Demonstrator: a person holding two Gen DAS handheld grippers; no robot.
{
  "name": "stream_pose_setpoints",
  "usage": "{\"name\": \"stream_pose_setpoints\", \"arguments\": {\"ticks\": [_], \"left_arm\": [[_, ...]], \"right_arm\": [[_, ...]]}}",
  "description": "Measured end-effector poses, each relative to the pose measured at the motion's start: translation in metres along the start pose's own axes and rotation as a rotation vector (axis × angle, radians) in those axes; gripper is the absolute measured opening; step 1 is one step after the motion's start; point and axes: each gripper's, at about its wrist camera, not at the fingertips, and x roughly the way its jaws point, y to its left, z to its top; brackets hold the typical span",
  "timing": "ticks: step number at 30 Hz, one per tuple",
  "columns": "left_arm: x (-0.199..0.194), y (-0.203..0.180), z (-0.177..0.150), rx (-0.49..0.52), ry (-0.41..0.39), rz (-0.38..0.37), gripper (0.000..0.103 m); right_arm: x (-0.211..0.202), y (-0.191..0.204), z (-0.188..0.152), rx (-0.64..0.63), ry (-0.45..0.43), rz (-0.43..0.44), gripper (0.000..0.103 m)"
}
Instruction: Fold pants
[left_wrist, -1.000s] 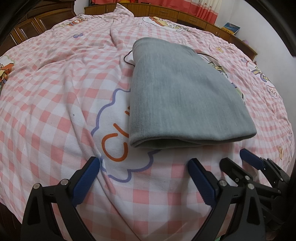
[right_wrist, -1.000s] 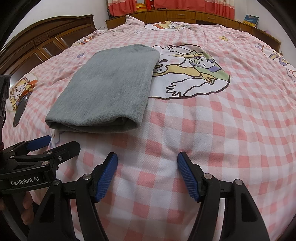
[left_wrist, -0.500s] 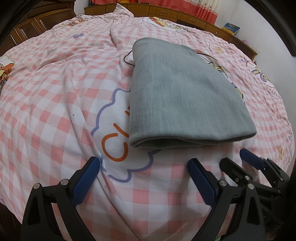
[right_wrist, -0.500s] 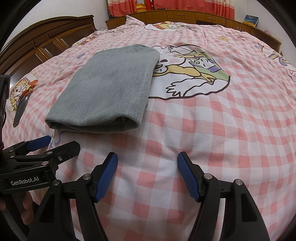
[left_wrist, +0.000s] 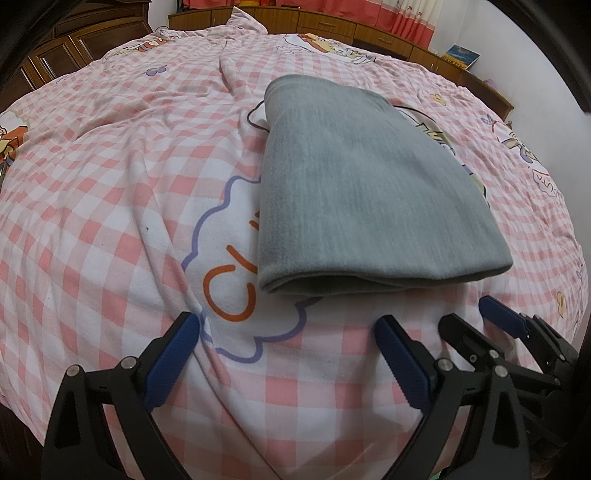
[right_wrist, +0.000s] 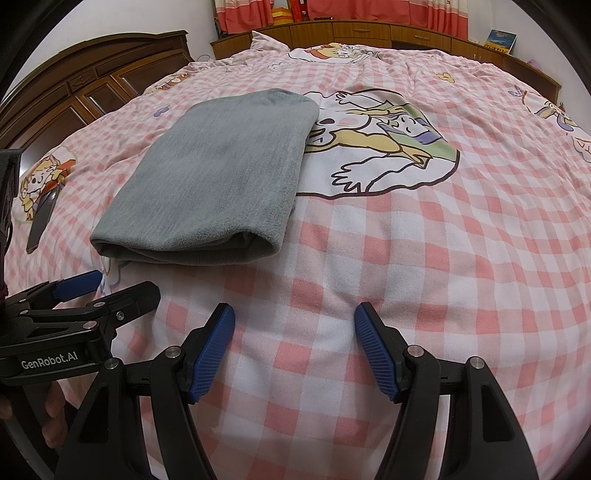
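Grey pants (left_wrist: 362, 188) lie folded into a thick flat rectangle on the pink checked bedspread (left_wrist: 110, 221); the right wrist view shows the same pants (right_wrist: 221, 177) left of centre. My left gripper (left_wrist: 288, 332) hovers open just in front of the fold's near edge, with only bedspread between its blue pads. My right gripper (right_wrist: 293, 325) is open too, in front of and to the right of the pants, over bare bedspread (right_wrist: 406, 258). Each gripper shows in the other's view: the right one (left_wrist: 491, 317) at lower right, the left one (right_wrist: 96, 288) at lower left.
A dark phone-like slab (right_wrist: 42, 216) lies on the bedspread left of the pants. Wooden wardrobes (right_wrist: 92, 88) stand at the left and a low wooden cabinet (right_wrist: 369, 33) runs behind the bed under red curtains. A hand (right_wrist: 51, 413) holds the left gripper.
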Motion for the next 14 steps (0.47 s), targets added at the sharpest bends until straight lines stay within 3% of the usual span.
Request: {"name": "stream_pose_setpoints", "arguments": {"ticks": [14], "left_arm": [[0.0018,0.0001,-0.0021,-0.001,0.005,0.001,0.099]], "right_arm": [[0.0004,0.0002,-0.0002,0.0,-0.001,0.001,0.069]]}}
